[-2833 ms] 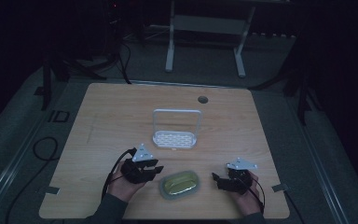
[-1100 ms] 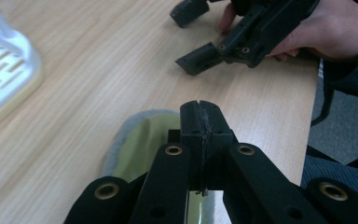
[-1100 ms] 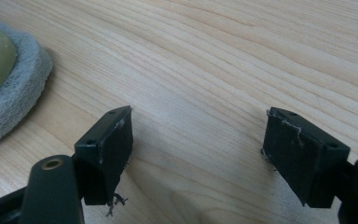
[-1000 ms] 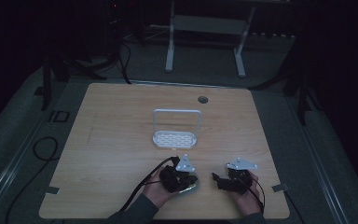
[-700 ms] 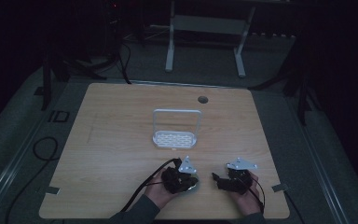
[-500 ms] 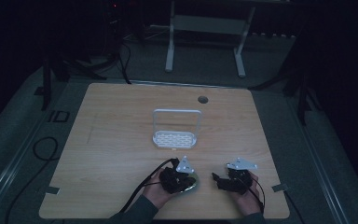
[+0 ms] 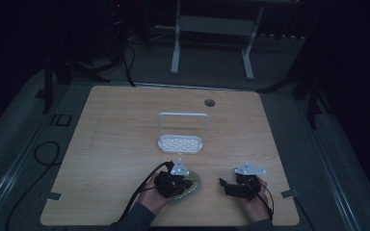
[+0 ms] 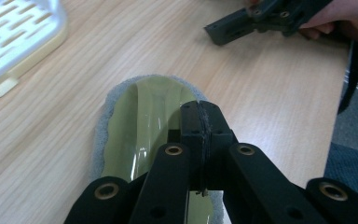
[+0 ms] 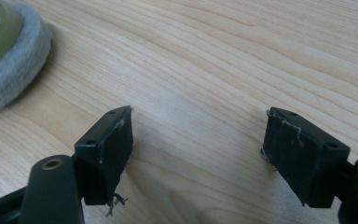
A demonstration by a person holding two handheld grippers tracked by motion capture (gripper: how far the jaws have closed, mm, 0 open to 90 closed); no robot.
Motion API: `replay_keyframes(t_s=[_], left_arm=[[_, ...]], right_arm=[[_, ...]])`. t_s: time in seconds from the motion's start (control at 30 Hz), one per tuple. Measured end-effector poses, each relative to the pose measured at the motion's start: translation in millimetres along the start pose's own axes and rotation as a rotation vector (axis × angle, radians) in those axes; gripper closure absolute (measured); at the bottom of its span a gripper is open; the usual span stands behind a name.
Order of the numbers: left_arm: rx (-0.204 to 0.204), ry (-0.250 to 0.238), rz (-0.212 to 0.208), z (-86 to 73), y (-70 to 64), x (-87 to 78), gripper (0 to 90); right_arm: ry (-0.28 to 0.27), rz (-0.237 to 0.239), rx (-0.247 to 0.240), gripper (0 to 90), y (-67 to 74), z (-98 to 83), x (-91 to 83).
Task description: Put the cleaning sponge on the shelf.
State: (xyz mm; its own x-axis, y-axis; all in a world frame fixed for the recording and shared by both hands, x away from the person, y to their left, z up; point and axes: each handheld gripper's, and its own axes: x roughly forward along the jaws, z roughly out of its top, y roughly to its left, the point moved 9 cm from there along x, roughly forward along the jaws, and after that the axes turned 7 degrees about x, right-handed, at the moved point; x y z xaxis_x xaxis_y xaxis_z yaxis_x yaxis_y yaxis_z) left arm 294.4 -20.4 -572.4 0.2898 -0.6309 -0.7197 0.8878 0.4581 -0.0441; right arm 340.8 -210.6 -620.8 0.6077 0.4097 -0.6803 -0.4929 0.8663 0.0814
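A pale green oval piece [image 8: 140,121] on a grey felt pad lies on the wooden table [image 7: 115,144] near the front edge. My left gripper [image 8: 200,108] is over its right side with the jaws pressed together, and I see nothing between them. From above, the left gripper [image 7: 178,182] covers most of the green piece [image 7: 192,185]. My right gripper [image 9: 198,135] stands open just above bare wood, with the green piece's felt edge [image 9: 14,65] off to its upper left. The right gripper [image 7: 225,185] is a short way right of the piece.
A white slotted tray with an upright hoop handle [image 7: 180,143] stands mid-table behind the grippers; its corner [image 8: 14,32] is close to the left gripper. A round cable hole [image 7: 209,102] sits near the far edge. Cables trail off the table's left front.
The left gripper moved right from the table's left front onto the green piece and has stayed there for the last second. The right gripper has not moved.
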Motion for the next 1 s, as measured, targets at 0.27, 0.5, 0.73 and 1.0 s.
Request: replay_keyframes(t_s=[0.27,0.5,0.73,1.0], left_arm=[[-0.042,-0.002,0.036,-7.6,13.2,-8.3,89.5],[-0.09,-0.012,0.078,-13.9,29.6,-18.4,89.5],[-0.114,-0.01,0.115,-18.1,44.9,-25.9,89.5],[-0.125,-0.019,0.133,-22.6,54.6,-36.7,89.3]], right_arm=[[0.0,0.0,0.0,23.7,0.0,0.0,0.0],[0.0,0.0,0.0,23.7,0.0,0.0,0.0],[0.0,0.0,0.001,23.7,0.0,0.0,0.0],[0.0,0.0,0.0,23.7,0.0,0.0,0.0]])
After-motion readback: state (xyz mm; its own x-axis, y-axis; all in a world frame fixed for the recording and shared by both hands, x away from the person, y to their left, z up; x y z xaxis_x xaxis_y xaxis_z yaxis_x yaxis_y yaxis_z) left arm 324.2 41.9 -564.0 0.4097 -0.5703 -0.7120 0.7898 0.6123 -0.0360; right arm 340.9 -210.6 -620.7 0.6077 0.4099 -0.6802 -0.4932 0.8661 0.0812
